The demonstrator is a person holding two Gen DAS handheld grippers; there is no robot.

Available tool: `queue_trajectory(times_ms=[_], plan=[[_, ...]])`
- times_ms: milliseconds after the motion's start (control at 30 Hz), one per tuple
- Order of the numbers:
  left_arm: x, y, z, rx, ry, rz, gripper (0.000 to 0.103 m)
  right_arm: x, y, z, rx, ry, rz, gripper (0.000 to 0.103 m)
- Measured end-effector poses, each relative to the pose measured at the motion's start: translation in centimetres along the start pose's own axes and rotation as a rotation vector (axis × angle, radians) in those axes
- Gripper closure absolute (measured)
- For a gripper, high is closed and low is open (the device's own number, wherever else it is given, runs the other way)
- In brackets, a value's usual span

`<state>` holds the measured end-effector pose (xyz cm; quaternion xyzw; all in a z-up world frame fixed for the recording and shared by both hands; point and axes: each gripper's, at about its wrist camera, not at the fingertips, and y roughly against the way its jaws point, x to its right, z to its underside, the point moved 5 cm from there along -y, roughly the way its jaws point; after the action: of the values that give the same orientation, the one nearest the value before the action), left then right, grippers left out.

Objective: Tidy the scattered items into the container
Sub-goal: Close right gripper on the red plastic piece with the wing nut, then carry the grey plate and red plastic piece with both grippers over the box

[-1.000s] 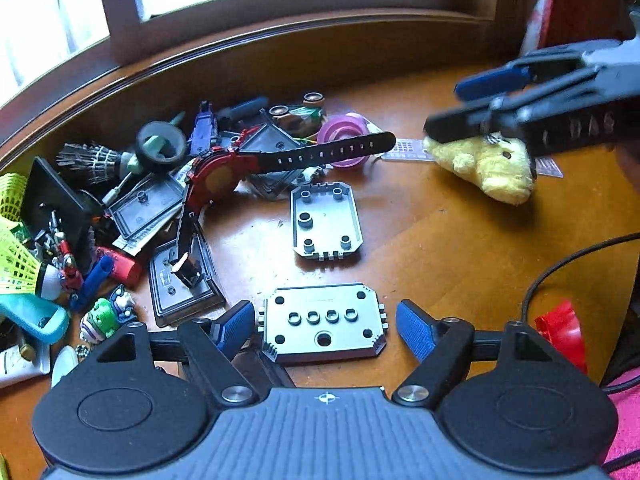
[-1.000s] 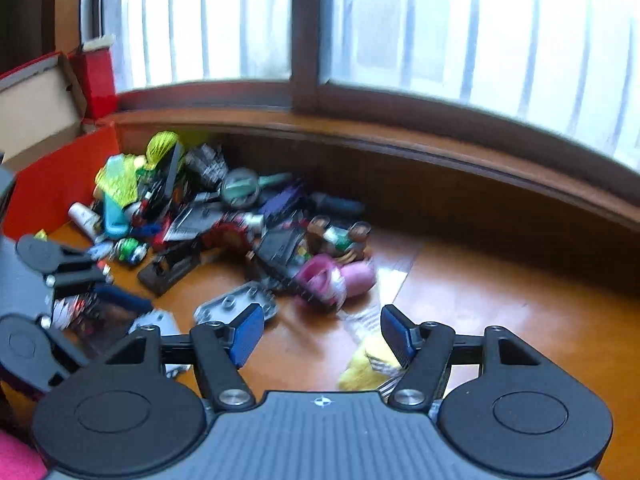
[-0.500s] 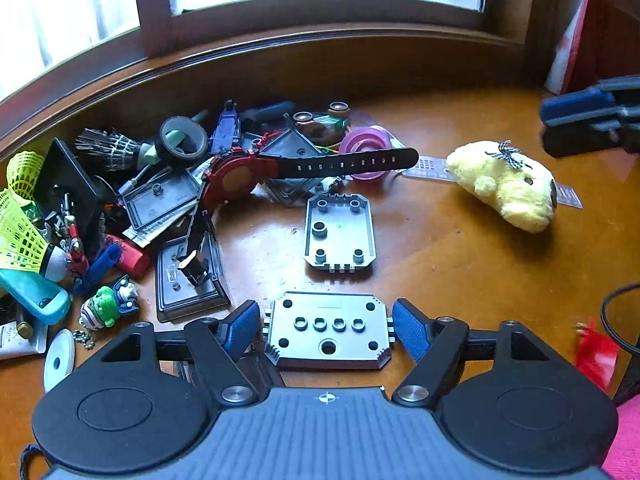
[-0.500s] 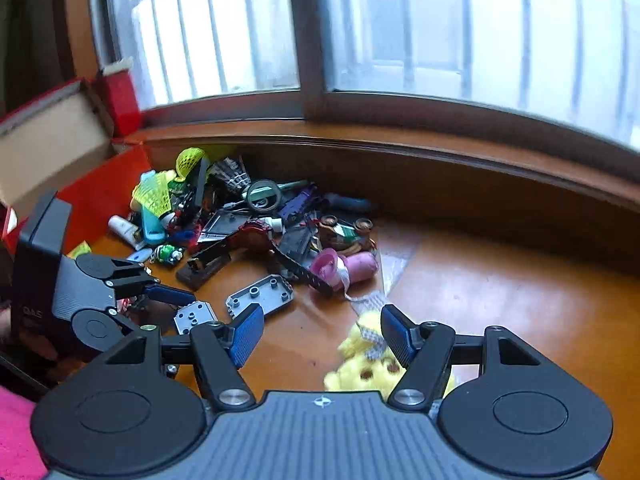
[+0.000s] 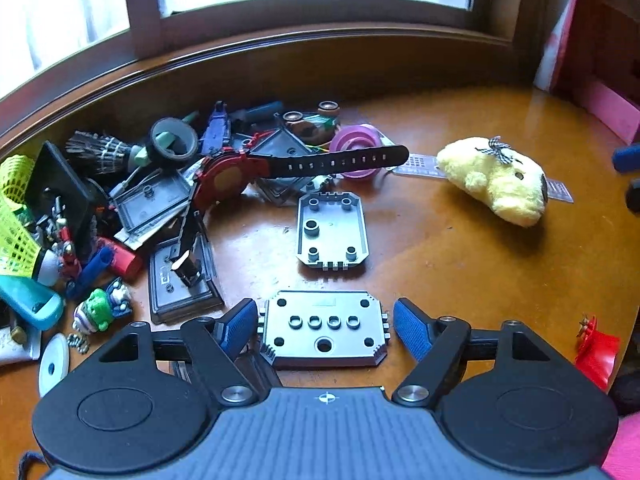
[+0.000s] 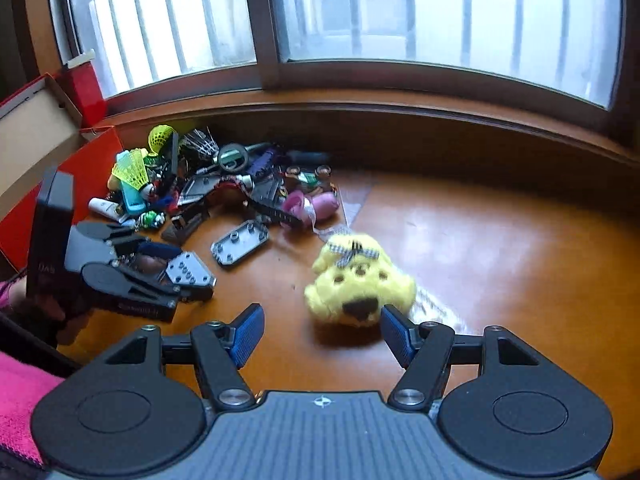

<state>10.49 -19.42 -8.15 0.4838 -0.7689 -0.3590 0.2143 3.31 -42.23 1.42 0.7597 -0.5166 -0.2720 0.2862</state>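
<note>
Grey plate [image 5: 323, 327] partly hidden between spread left gripper [image 5: 322, 326] fingers; right gripper [image 6: 322, 334] fingers apart, plush [image 6: 358, 286] blurred.

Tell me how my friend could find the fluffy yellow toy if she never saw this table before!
Start at the wooden table under the big window, then look to the right of the messy toy pile. The yellow plush dog lies there apart from the pile, on a clear ruler, just ahead of the right tongs. It is the only soft, furry thing, with a checked bow on its head.
</note>
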Motion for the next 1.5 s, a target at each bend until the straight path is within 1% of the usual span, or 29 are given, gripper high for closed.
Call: queue_trajectory(times_ms=[133,267,367,500,600,733,800,833,867,900,967,1000,1100,1200,1367,1500], plan=[[0.2,-0.1,-0.2,0.006,-0.03,0.026,0.031,-1.6,0.3,2.4,-0.021,-0.072,0.036,0.036],[0.2,-0.1,-0.1,0.01,-0.048,0.038,0.03,-3.5,0.1,4.9,-0.024,-0.138,0.081,0.036],[0.2,-0.1,0.0,0.017,-0.069,0.049,0.028,-5.2,-0.6,6.6,-0.016,-0.149,0.125,0.036],[-0.2,-0.4,-0.2,-0.001,-0.078,0.062,0.018,-6.9,-1.9,8.3,-0.004,-0.15,0.187,0.036],[-0.2,-0.4,-0.1,-0.004,-0.088,0.072,0.017,-7.0,-2.8,8.8,-0.002,-0.174,0.222,0.037],[-0.1,-0.2,0.1,0.002,-0.099,0.082,0.017,-6.9,-3.8,9.0,0.011,-0.176,0.256,0.036],[0.0,-0.1,0.2,0.009,-0.105,0.089,0.02,-7.0,-4.0,9.0,0.022,-0.162,0.27,0.038],[0.1,-0.1,0.2,0.013,-0.108,0.094,0.022,-7.1,-4.2,9.0,0.028,-0.156,0.277,0.042],[0.1,0.0,0.2,0.016,-0.11,0.099,0.023,-7.0,-4.3,8.8,0.035,-0.155,0.276,0.049],[0.2,0.0,0.2,0.02,-0.111,0.103,0.024,-6.9,-4.4,8.7,0.041,-0.155,0.278,0.053],[0.3,0.0,0.1,0.03,-0.114,0.109,0.03,-6.8,-4.6,8.5,0.052,-0.154,0.282,0.066],[0.3,0.0,0.1,0.037,-0.115,0.112,0.034,-6.9,-4.7,8.4,0.057,-0.153,0.285,0.066],[0.4,0.0,0.0,0.04,-0.116,0.115,0.034,-6.8,-4.9,8.1,0.064,-0.144,0.291,0.066],[0.2,0.4,-0.4,0.06,-0.101,0.124,0.034,-6.7,-4.7,7.7,0.092,-0.143,0.294,0.066],[0.1,1.0,-1.4,0.088,-0.096,0.116,0.034,-6.3,-4.2,6.5,0.148,-0.147,0.288,0.066],[0.2,0.9,-1.7,0.088,-0.095,0.101,0.034,-5.6,-4.5,5.6,0.158,-0.165,0.269,0.066]])
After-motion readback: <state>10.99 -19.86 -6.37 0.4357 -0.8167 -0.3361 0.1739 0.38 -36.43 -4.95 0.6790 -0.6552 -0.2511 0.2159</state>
